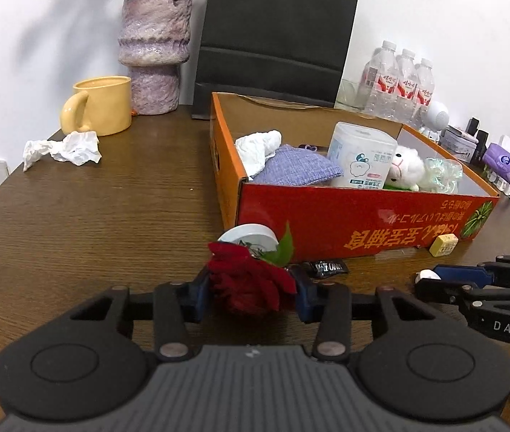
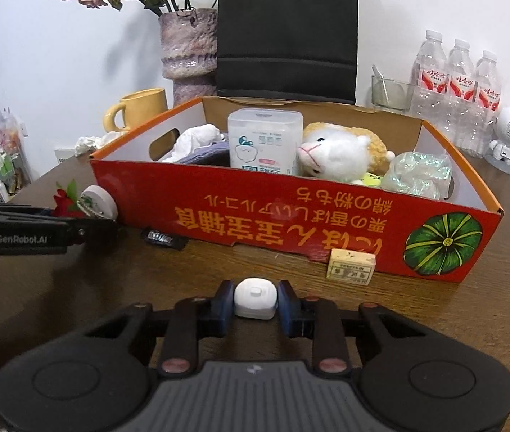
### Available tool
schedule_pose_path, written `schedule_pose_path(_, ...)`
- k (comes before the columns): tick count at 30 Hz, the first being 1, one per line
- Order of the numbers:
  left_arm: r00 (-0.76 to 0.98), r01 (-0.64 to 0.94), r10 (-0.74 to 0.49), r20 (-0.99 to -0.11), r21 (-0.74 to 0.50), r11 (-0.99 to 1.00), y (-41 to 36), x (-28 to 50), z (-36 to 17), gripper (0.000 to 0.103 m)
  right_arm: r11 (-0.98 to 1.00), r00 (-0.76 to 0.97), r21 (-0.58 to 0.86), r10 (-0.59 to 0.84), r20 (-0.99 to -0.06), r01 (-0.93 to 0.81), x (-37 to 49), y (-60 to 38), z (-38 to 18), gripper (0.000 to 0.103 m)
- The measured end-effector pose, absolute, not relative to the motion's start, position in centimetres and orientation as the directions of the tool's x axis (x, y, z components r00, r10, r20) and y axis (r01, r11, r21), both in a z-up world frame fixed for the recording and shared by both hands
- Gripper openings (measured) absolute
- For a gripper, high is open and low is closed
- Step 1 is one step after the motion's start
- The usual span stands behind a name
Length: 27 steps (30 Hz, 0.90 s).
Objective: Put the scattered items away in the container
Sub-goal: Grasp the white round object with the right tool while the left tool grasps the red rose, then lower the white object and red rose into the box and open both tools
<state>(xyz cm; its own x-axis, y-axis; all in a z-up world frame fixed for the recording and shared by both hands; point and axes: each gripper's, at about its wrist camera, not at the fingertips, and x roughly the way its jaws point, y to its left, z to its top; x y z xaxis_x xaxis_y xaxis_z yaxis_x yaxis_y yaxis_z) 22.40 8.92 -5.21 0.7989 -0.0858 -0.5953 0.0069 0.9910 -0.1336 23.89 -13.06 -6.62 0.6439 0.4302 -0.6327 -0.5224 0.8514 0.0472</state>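
The red and orange cardboard box (image 1: 344, 223) (image 2: 290, 223) holds a tissue, a blue cloth, a white canister, a plush sheep and crinkled wrap. My left gripper (image 1: 251, 289) is shut on a red rose (image 1: 251, 280) in front of the box's near left corner. My right gripper (image 2: 255, 300) is shut on a small white object (image 2: 255, 297) above the table in front of the box. A white round disc (image 1: 249, 235) (image 2: 98, 201), a black wrapper (image 1: 326, 268) (image 2: 163, 239) and a yellow cube (image 1: 443, 244) (image 2: 350, 268) lie by the box's front wall.
A crumpled tissue (image 1: 64, 149) lies by a yellow mug (image 1: 102, 106) at the back left. A purple vase (image 1: 154, 46), a black bag (image 1: 272, 36) and water bottles (image 1: 398, 82) stand along the wall. Small clutter lines the right edge (image 1: 499, 158).
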Motion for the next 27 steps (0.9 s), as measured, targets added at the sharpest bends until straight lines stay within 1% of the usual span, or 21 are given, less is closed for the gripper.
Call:
schedule_pose_path(5, 0.806, 0.014, -0.092, -0.585, -0.137, 0.99, 8.7, 21.6, -5.0, 0.044, 0.846, 0.646, 0.065, 0.451, -0.616, -0.529, 23.7, -13.4, -6.3, 0.025)
schedule_pose_path(11, 0.831, 0.01, -0.104, -0.547, -0.172, 0.985, 8.5, 19.5, -4.1, 0.044, 0.842, 0.654, 0.095, 0.478, -0.586, -0.531, 23.3, -14.5, -5.2, 0.025)
schedule_pose_path(17, 0.877, 0.032, -0.133, -0.462, -0.221, 0.975, 8.2, 18.6, -1.3, 0.044, 0.861, 0.718, 0.111, 0.479, -0.505, -0.496, 23.4, -16.9, -2.4, 0.025)
schedule_pose_path(22, 0.9, 0.066, -0.158, -0.406, -0.233, 0.97, 7.9, 21.4, 1.7, 0.044, 0.879, 0.774, 0.072, 0.452, -0.443, -0.472, 25.5, -18.5, 0.6, 0.025)
schedule_pose_path(25, 0.919, 0.055, -0.135, -0.371, -0.217, 0.975, 7.4, 24.7, 3.0, 0.044, 0.886, 0.794, 0.059, 0.439, -0.421, -0.459, 28.3, -18.5, 1.8, 0.025)
schedule_pose_path(27, 0.921, 0.034, -0.123, -0.368, -0.24, 0.97, 7.5, 27.0, 3.2, 0.044, 0.898, 0.804, 0.079, 0.423, -0.418, -0.432, 30.8, -18.6, 2.0, 0.025)
